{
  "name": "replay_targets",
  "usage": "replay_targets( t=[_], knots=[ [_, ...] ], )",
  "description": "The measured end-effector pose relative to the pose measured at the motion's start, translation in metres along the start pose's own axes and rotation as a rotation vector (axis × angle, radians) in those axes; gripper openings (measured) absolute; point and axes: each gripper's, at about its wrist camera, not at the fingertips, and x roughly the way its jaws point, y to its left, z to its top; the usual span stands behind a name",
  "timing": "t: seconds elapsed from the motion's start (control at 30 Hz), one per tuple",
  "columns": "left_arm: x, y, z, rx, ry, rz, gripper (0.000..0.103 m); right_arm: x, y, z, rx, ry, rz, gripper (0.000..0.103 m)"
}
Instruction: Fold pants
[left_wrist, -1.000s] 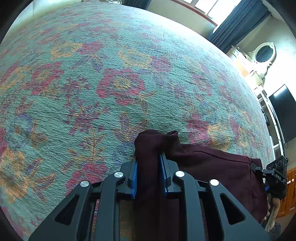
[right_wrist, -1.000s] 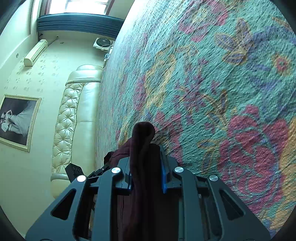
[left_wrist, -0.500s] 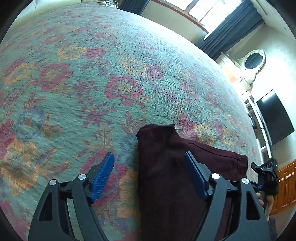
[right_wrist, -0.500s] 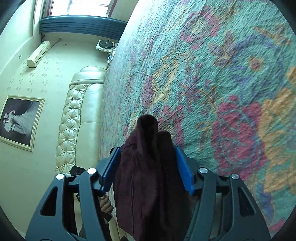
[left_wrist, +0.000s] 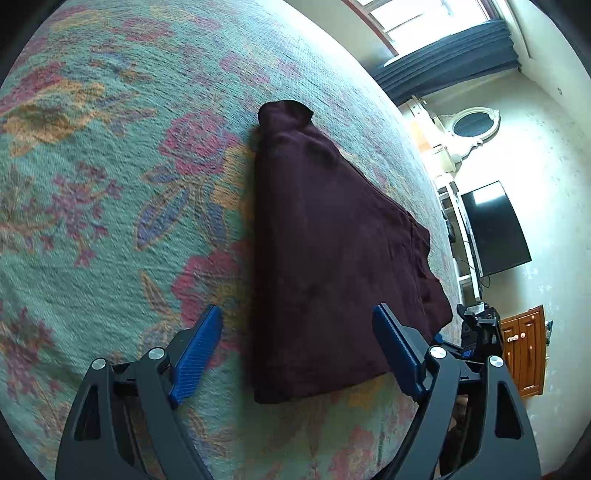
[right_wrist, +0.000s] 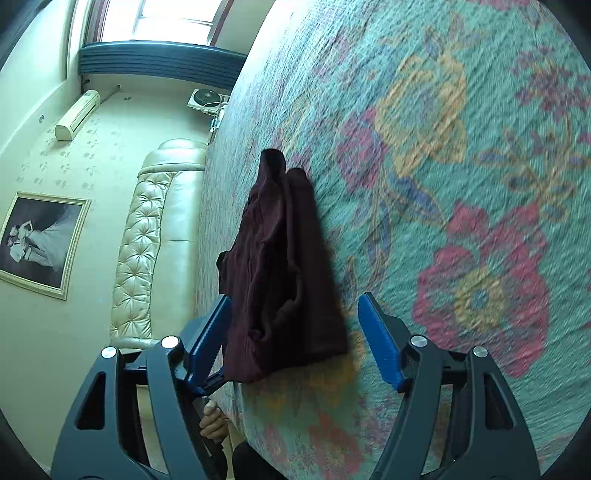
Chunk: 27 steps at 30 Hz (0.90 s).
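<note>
Pants (left_wrist: 332, 251) lie folded near the bedspread (left_wrist: 110, 221) edge, both hand-held grippers just opened wide.

No text, label, brand, number or sign can be read in either wrist view

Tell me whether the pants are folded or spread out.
Folded: the maroon pants lie as a compact layered bundle on the floral bedspread, both grippers open and clear.
</note>
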Motion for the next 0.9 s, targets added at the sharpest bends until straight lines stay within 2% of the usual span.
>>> replay_targets(
  t=[0.4,0.43,0.47,0.5,0.53,0.57,0.7,0.8,0.9],
  knots=[
    [0.009,0.009,0.001,-0.109,0.008,-0.139,0.081,0.036,0.015,-0.011,-0.023,-0.007,-0.044,0.076],
    [0.011,0.008,0.001,-0.108,0.009,-0.14,0.078,0.04,0.018,-0.012,-0.038,0.002,-0.048,0.076],
    [0.014,0.007,0.001,-0.107,0.016,-0.127,0.068,0.044,0.02,-0.012,-0.055,0.013,-0.058,0.072],
    [0.017,0.005,0.0,-0.101,0.02,-0.091,0.059,0.048,0.024,-0.015,-0.069,0.025,-0.078,0.065],
    [0.02,0.004,-0.001,-0.092,0.021,-0.059,0.054,0.055,0.026,-0.017,-0.07,0.045,-0.096,0.05],
    [0.021,0.002,-0.001,-0.083,0.02,-0.041,0.045,0.061,0.024,-0.017,-0.053,0.065,-0.085,0.041],
    [0.021,0.002,-0.003,-0.081,0.018,0.003,0.026,0.062,0.024,-0.018,-0.038,0.072,-0.053,0.036],
    [0.018,-0.009,-0.004,-0.037,0.002,0.062,0.022,0.056,0.024,-0.018,-0.011,0.061,-0.009,0.035],
    [0.014,-0.018,-0.005,-0.013,-0.013,0.098,0.02,0.054,0.027,-0.019,-0.013,0.053,-0.002,0.034]
  ],
)
